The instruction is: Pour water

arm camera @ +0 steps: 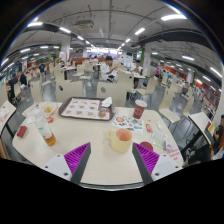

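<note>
Here: hand-held gripper wide open, empty; yellow cup upright just ahead, handle pointing left, on table.

The gripper has two dark, wedge-shaped fingers, at about seven and five o'clock, each faced inside with a ribbed magenta pad.

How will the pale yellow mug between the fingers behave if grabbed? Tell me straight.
The pale yellow mug stands upright on the light table just ahead of the open hand-held gripper. It looks rigid and squat, so probably hard to tip. Its smooth wall may slip. If it holds water, which cannot be seen, it would be heavier and could slosh.
</note>
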The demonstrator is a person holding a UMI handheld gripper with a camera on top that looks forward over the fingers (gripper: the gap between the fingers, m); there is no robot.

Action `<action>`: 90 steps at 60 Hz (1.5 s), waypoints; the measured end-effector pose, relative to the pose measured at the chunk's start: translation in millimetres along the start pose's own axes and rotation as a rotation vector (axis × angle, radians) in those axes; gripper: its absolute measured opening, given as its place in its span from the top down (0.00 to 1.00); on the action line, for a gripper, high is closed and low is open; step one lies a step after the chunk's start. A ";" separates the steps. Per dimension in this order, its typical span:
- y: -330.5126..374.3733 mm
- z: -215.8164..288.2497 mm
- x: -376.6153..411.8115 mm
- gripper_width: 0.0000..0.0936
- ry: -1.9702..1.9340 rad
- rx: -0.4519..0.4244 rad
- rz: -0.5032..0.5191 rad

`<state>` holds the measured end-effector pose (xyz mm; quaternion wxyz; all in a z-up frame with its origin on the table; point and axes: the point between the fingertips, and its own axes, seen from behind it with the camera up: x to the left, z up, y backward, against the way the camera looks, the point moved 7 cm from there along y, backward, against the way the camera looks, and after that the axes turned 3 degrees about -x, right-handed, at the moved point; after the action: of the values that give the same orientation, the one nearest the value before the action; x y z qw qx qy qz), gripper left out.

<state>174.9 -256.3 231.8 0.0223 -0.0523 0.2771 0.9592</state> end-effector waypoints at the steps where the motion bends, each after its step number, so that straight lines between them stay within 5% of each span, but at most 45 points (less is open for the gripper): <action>1: 2.0 -0.9 -1.7 0.09 -0.004 0.000 0.000; 18: 10.6 -18.1 48.0 0.10 0.002 0.032 -0.031; 31: 4.2 -54.3 151.9 0.09 -0.031 0.066 0.080; 43: -33.4 -45.0 257.8 0.09 -0.070 -0.033 0.195; 59: -122.8 -10.6 317.7 0.10 -0.093 -0.182 0.180; 64: -144.6 -9.3 324.6 0.19 -0.097 -0.204 0.171; 69: -160.1 -13.1 326.1 0.40 -0.077 -0.211 0.158; 83: -160.6 -7.7 325.0 0.57 -0.074 -0.225 0.186; 90: -149.3 9.7 315.4 0.57 -0.110 -0.232 0.201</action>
<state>-128.6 -120.5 125.4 -0.0647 0.0259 0.1667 0.9835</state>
